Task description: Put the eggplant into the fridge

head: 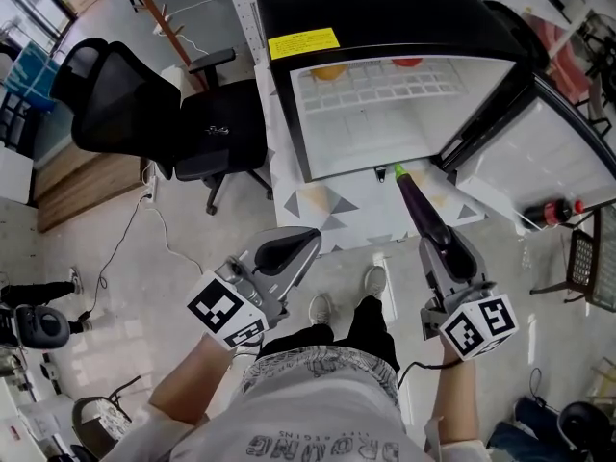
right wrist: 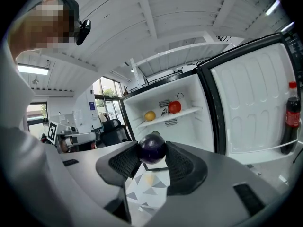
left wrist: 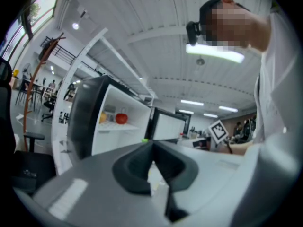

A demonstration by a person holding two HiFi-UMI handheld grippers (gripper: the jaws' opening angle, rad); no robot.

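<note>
Our right tool (right wrist: 152,155) holds the eggplant (right wrist: 152,148), with both pads pressed on its dark purple body. In the head view the eggplant points forward, its green stem end toward the open fridge (head: 385,12), and it is outside, just in front of the lower edge of the opening. Our left tool (head: 308,237) is empty with its jaws together, and it stays apart from the eggplant at the left. Inside the fridge a yellow fruit (right wrist: 149,116) and a red fruit (right wrist: 174,107) lie on the white shelf (right wrist: 187,112). The door (right wrist: 251,103) stands open at the right and carries a bottle (right wrist: 291,112). A black office chair (head: 202,128) stands left of the fridge.
</note>
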